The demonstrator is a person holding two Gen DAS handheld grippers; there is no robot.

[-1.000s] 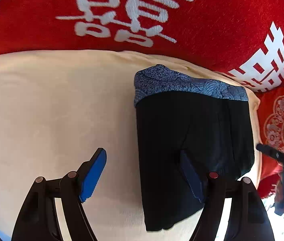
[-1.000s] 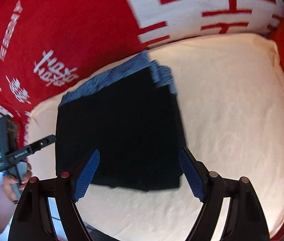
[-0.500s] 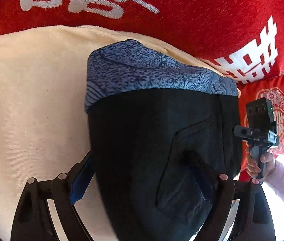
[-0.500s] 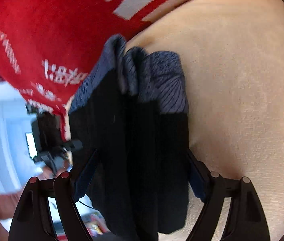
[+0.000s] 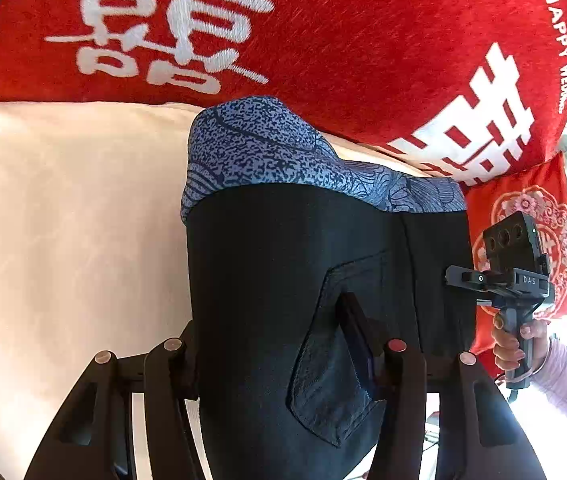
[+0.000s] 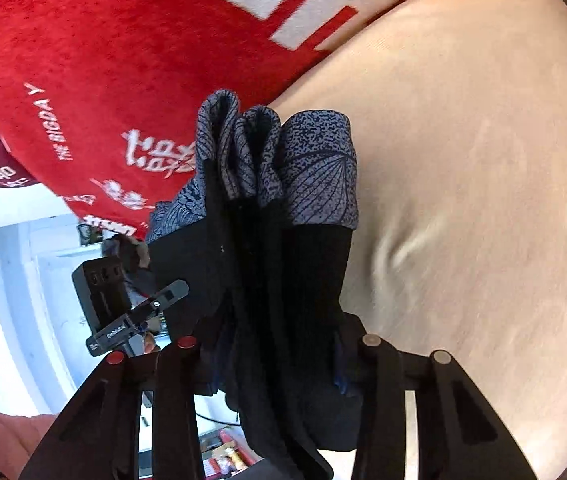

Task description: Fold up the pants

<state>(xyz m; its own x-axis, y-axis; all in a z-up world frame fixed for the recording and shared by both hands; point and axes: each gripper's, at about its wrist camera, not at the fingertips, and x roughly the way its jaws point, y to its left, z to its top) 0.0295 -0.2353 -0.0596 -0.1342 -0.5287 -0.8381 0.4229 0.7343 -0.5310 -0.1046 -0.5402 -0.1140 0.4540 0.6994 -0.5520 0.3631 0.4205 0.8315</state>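
Pants: folded black pants (image 5: 267, 280) with a blue patterned waistband (image 5: 283, 160), lifted off the cream cushion (image 5: 63, 220) and held between the two tools; in the right wrist view the pants (image 6: 283, 300) show as a stack of several layers seen edge-on, waistband folds (image 6: 275, 160) at the far end.

Pocket: a back pocket (image 5: 331, 360) faces the left wrist camera, on the outer layer near the tool.

Left tool: the left tool (image 5: 279, 356) is clamped on the pants; its right finger (image 5: 357, 340) presses into the fabric at the pocket, the other finger is hidden behind the bundle's left edge. In the right wrist view the same tool (image 6: 139, 316) appears from outside, at the left edge of the stack.

Right tool: the right tool (image 6: 279, 356) pinches the thick stack from both sides, fingers mostly buried in black cloth, a sliver of blue pad (image 6: 339, 364) showing on the right. In the left wrist view it (image 5: 515, 276) sits at the right edge of the pants, gripped by a hand (image 5: 511, 344) in a pale pink sleeve.

Cushion: cream seat surface (image 6: 483, 200) below and to the side of the bundle, with a small crease beside the pants.

Backdrop: a red blanket (image 5: 363, 40) with large white characters and the words "HAPPY WEDDING" lies behind the cushion; a smaller red pillow (image 5: 539, 200) with a round floral emblem sits at the far right.
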